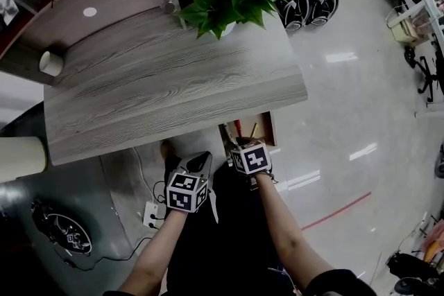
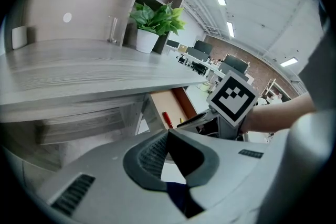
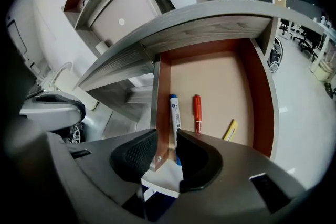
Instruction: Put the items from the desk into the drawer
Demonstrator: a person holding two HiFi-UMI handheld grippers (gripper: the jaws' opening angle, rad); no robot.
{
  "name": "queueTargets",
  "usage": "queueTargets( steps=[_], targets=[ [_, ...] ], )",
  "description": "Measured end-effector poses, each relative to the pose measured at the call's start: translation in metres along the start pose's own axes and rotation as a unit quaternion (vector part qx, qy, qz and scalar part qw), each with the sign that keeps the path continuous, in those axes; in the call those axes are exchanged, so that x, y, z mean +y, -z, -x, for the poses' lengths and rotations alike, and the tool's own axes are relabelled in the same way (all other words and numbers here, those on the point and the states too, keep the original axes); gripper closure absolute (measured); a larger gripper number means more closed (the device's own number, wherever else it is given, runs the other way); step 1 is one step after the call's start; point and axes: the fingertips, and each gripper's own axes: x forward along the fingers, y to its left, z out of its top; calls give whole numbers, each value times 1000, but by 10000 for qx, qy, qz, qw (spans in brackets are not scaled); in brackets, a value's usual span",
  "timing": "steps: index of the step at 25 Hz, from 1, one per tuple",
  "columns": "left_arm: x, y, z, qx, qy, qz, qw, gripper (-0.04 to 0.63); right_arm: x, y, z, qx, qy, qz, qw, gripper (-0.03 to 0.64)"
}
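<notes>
Left grey two-jaw claw (image 2: 168, 135): jaws together, angled downward. Right grey two-jaw claw (image 3: 167, 140): jaws apart, angled down more steeply.

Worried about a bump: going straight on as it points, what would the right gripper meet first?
Probably the drawer's left side wall, which stands between the pads of the right gripper. The blue marker lying just inside that wall looks next, though depth is unclear.

Bright overhead light, fisheye-warped edges.
</notes>
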Motion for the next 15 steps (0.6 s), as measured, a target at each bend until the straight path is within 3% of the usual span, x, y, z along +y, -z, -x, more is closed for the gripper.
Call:
queueTargets(
  steps=[10,15],
  targets=[
    [-20,-26,19,-226,194,-187,9994,578,12,-9,50,-507,-183,-89,9985,503],
    [-36,-55,33,-538,304,-539,9966,578,19,-35,89,-1071,-123,-33,9942,503]
  ],
)
